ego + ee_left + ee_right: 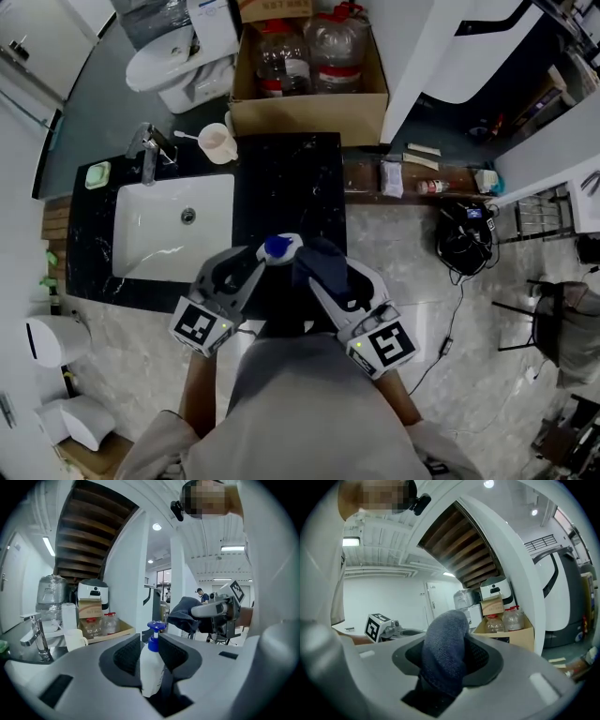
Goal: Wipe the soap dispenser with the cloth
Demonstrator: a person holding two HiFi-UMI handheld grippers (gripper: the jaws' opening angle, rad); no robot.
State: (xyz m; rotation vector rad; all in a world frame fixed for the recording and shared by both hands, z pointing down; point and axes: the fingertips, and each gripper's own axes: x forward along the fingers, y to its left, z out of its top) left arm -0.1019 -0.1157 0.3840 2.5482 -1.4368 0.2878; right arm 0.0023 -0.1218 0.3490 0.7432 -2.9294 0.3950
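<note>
Above the front of the black tabletop point(281, 178) we hold both tools close together. Our right tool point(328, 272) is clamped on the dark cloth point(443, 653), which bulges out past its jaws. To wipe well, we judge that bulge should stroke the bottle's free side while the other hand stays steady. Our left tool point(151, 648) grips the soap dispenser point(150, 670) by its sides. We cannot tell whether its base rests on the tabletop. Its long axis stands upright, with the blue pump point(156, 627) on top.

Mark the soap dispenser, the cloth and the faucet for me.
soap dispenser point(151, 672): left gripper view, white body.
cloth point(444, 651): right gripper view, middle of the bundle.
faucet point(148, 159): head view, its upright stem.
</note>
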